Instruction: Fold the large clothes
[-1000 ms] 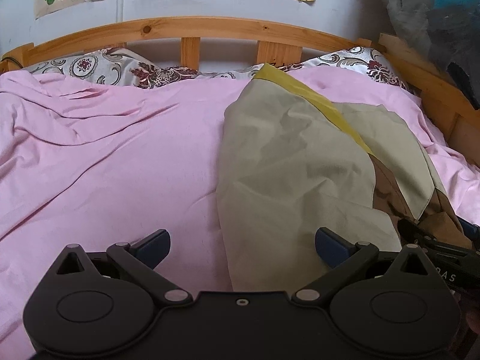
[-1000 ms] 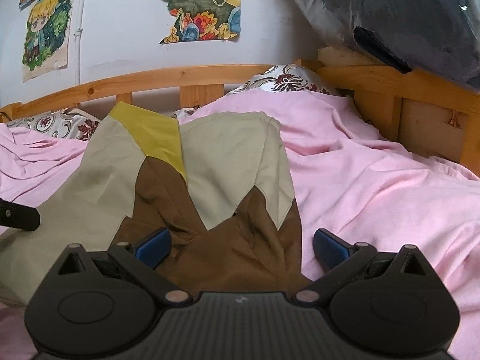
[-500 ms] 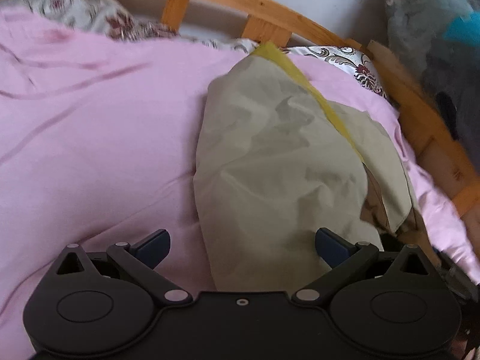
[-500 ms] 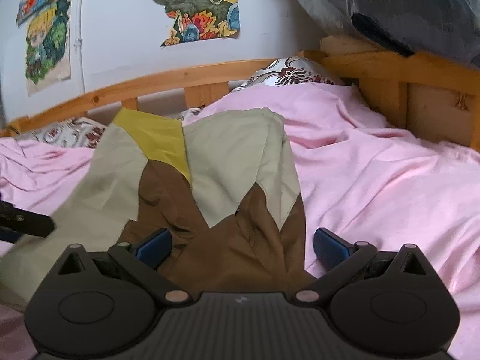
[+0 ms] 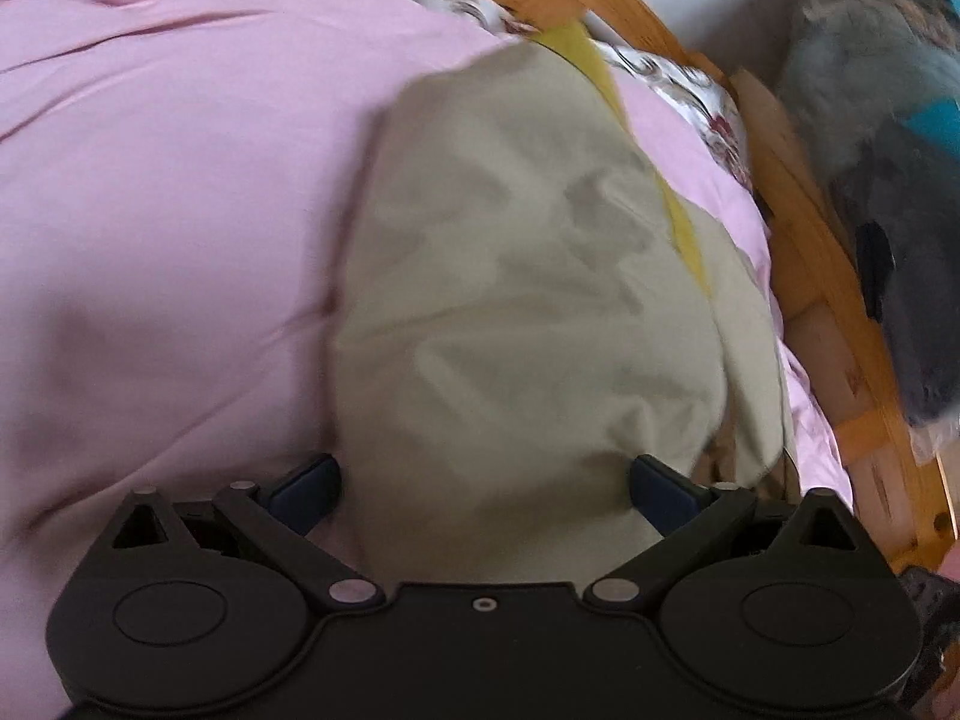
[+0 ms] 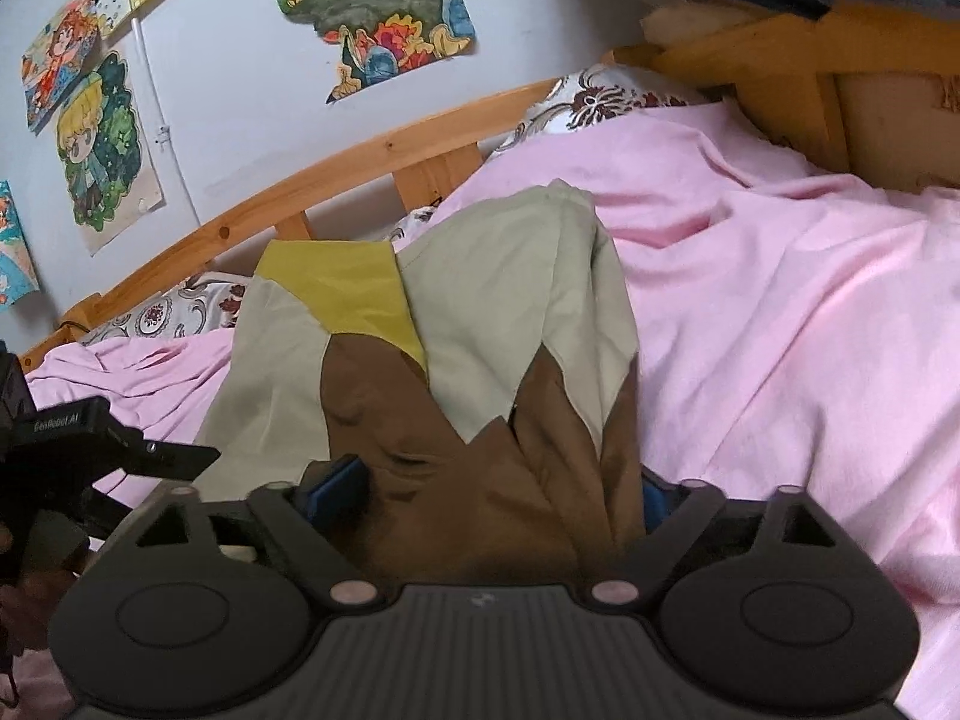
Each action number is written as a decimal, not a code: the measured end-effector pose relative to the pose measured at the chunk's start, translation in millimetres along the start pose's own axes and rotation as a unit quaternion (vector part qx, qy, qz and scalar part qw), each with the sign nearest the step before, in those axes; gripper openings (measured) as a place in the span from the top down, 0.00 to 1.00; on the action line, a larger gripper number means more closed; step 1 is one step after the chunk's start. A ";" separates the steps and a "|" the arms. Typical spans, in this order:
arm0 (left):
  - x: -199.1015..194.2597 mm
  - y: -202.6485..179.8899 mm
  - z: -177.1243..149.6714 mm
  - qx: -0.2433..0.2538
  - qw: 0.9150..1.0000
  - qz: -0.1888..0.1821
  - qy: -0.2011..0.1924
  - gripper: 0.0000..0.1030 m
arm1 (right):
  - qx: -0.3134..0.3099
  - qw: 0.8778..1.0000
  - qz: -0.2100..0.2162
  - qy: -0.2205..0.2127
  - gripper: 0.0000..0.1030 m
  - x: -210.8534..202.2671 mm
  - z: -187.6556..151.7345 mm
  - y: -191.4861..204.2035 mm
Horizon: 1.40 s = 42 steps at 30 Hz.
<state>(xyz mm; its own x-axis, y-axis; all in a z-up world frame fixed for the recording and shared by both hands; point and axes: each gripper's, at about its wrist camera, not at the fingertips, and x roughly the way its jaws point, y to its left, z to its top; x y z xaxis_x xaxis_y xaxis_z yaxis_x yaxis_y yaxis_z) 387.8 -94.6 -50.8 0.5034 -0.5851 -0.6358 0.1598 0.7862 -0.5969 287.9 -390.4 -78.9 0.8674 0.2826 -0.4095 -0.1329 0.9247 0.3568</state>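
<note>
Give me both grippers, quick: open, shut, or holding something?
Left gripper: closing, garment between its jaws, not pinched yet.
Right gripper: closing on the garment's brown end, grip not confirmed.

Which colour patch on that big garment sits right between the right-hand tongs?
The brown fabric panel, at the garment's near end; the yellow patch and beige panels lie farther toward the wooden headboard.

Soft, even daylight, with no glare and only faint shadows in the folds of the pink bedsheet (image 5: pixel 168 210). The left wrist view is smeared by motion blur, worst on the beige garment (image 5: pixel 510 276) ahead. The right wrist view is sharper. Fisheye distortion bends the wooden headboard (image 6: pixel 372 150), and the corners go dark.
</note>
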 end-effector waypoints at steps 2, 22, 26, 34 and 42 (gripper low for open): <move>-2.1 -11.9 1.7 0.018 1.000 0.020 0.000 0.13 | 0.016 1.000 0.005 0.000 0.31 -1.1 0.5 -3.6; -168.1 -2.7 -5.2 0.083 0.981 0.107 -0.139 0.61 | -0.086 0.991 0.090 -0.055 0.81 -13.1 12.5 116.3; -175.7 36.9 -19.9 0.052 0.980 0.135 -0.134 0.59 | -0.105 0.988 0.114 -0.025 0.81 5.2 -4.5 147.3; -161.0 50.5 -43.5 0.035 0.974 0.178 -0.139 0.38 | -0.107 0.991 0.073 0.014 0.61 11.8 -34.2 143.7; -163.2 24.3 -66.0 0.033 0.959 0.227 -0.165 0.02 | -0.112 0.993 0.042 -0.015 0.17 -14.8 -28.3 141.0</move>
<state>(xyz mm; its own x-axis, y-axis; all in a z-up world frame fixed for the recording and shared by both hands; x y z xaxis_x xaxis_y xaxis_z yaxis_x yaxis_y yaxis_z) 253.5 6.9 6.2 0.7735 -0.0938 -0.6268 -0.0908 0.9624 -0.2561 242.8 -257.0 -46.3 0.8621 0.3573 -0.3593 -0.3061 0.9323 0.1927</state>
